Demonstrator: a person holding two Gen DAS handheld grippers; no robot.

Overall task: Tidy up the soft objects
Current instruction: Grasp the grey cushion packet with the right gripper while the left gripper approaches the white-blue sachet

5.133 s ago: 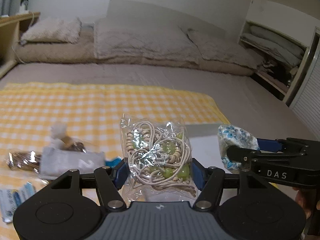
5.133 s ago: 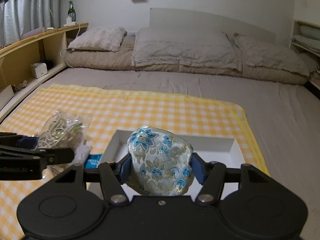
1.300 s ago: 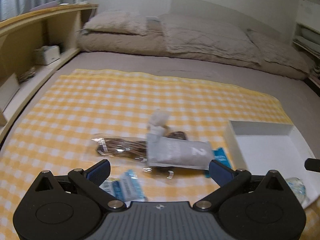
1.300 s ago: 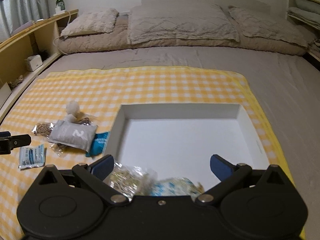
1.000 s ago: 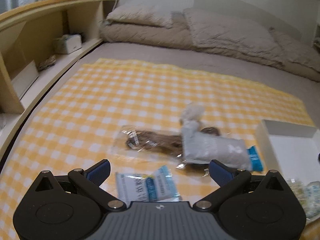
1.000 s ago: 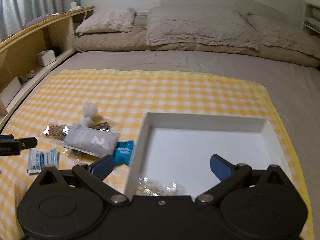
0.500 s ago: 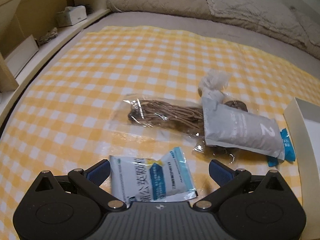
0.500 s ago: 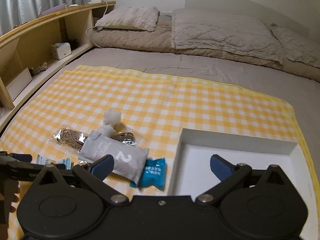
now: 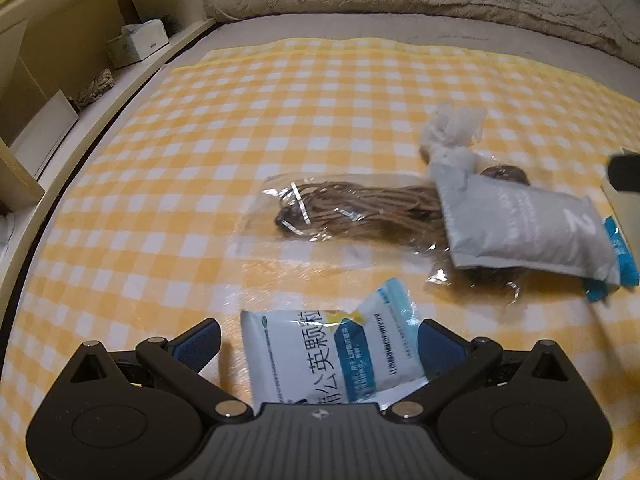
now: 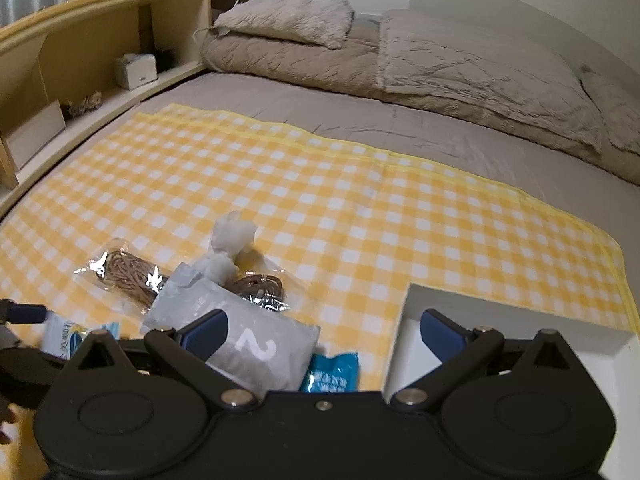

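The left gripper [image 9: 318,342] is spread wide, its jaws set either side of a white-and-blue sachet [image 9: 332,354] lying on the yellow checked cloth [image 9: 248,128]; no squeeze is seen. Beyond it, a clear bag of brown cord [image 9: 352,210] is partly covered by a grey pouch [image 9: 520,230] marked 2. The right gripper [image 10: 324,336] is held wide open too, empty, above that grey pouch and a blue packet [image 10: 332,372]. Just to the right, the white box [image 10: 516,320] rests on the cloth.
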